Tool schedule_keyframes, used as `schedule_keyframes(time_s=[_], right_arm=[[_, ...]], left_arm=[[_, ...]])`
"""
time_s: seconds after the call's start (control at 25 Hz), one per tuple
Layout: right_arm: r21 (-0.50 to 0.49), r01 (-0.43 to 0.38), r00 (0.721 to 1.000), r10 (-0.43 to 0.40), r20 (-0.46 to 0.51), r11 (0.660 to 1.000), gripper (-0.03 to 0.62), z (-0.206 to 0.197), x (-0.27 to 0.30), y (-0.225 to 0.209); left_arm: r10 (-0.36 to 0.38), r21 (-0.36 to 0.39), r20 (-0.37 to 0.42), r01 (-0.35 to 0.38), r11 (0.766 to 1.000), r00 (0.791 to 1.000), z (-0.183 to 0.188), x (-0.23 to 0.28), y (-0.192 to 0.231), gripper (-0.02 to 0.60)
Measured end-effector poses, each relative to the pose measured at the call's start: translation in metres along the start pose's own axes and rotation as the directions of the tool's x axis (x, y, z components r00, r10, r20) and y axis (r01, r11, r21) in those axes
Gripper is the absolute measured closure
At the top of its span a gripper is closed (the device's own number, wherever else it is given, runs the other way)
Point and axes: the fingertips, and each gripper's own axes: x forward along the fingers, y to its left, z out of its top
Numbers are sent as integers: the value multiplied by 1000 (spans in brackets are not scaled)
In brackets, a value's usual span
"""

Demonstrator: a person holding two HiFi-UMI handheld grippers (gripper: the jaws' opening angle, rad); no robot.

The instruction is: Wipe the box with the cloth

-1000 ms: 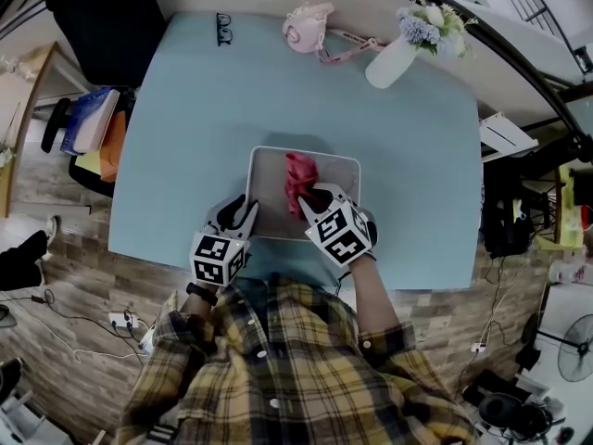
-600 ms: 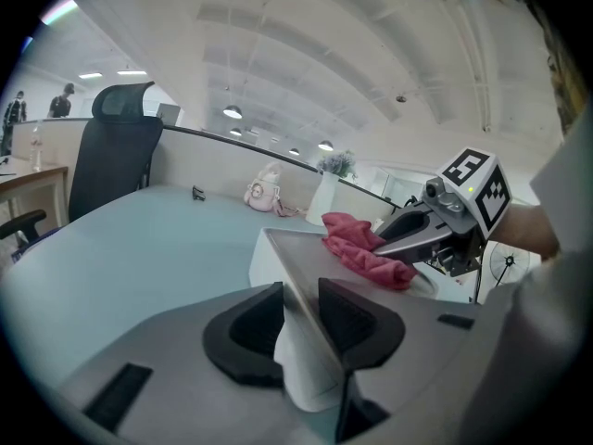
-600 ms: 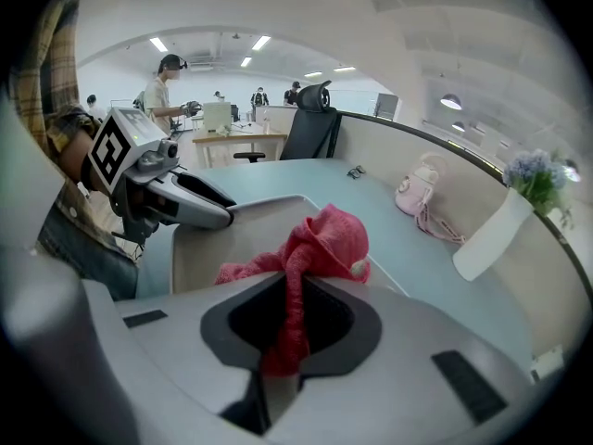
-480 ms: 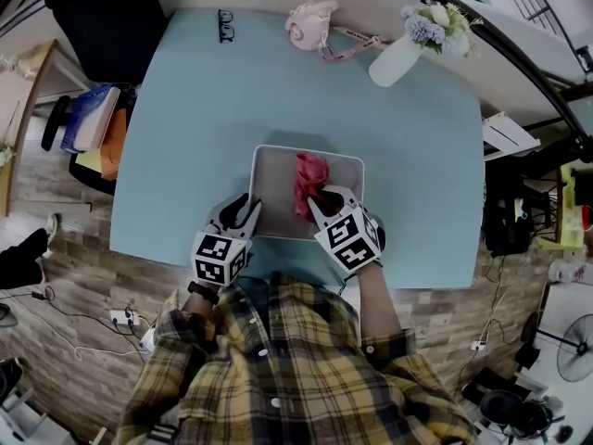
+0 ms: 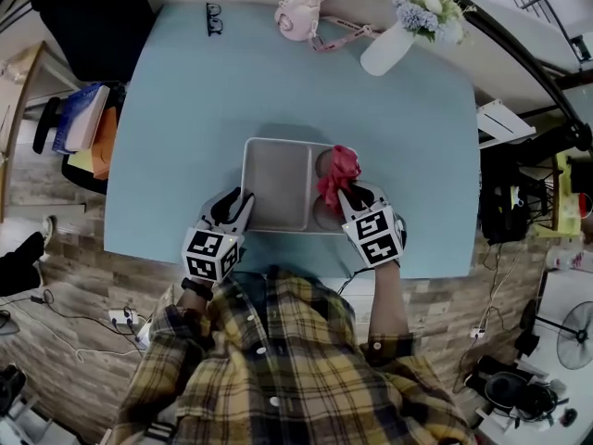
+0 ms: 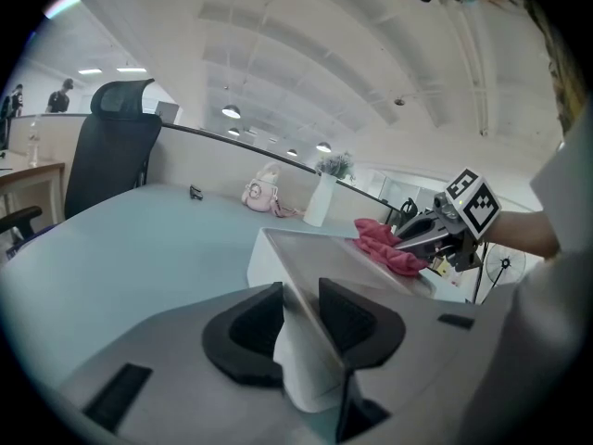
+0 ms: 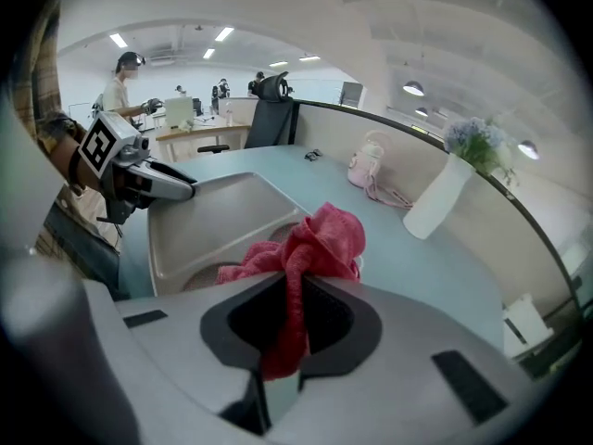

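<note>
On the pale blue table (image 5: 185,109), the box (image 5: 273,179) lay near the front edge. The red cloth (image 5: 339,170) had slid from the box's middle to its right-hand compartments, so the wiping was probably reaching that side. The right gripper (image 5: 349,196) pinched the cloth between its jaws. The left gripper (image 5: 237,204) clamped the box's near-left wall, steadying it.

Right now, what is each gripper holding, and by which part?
The left gripper clamps the box by its near-left rim. The right gripper pinches the pink cloth by a bunched fold.
</note>
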Motion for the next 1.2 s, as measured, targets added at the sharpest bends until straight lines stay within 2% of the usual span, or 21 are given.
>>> schedule_keyframes(time_s=[0.24,0.4,0.48,0.6,0.76,0.92,1.08,1.2], right_arm=[[32,87,994,-84,-67,996,548,-34,-17,-29],[38,130,977,-122,-174,991,548,-73,-29,-38],[66,145,974,-131,-183,987,547,-87,-36,-41],[120,162,979,-144,-147,979,548,-91,-47,-43],[170,149,989,-145,-37,974,547,-62,-60,-36],[138,88,988,-104,112,986,548,-10,-66,-19],[86,-30,963,6,268,996,548,52,-62,16],[29,-131,937,114,329,991,547,89,-53,51]], left_arm=[[-1,-1,3,1,1000,1000,0,1,0,463],[4,-3,5,-4,1000,1000,0,1,-2,463],[5,-3,6,-5,1000,1000,0,1,-2,463],[7,-4,8,-7,1000,1000,0,2,-1,463],[10,-3,12,-10,1000,1000,0,0,1,463],[13,-2,14,-13,1000,1000,0,0,-1,463],[12,-2,14,-12,1000,1000,0,0,-1,463],[11,-7,13,-11,1000,1000,0,1,-1,463]])
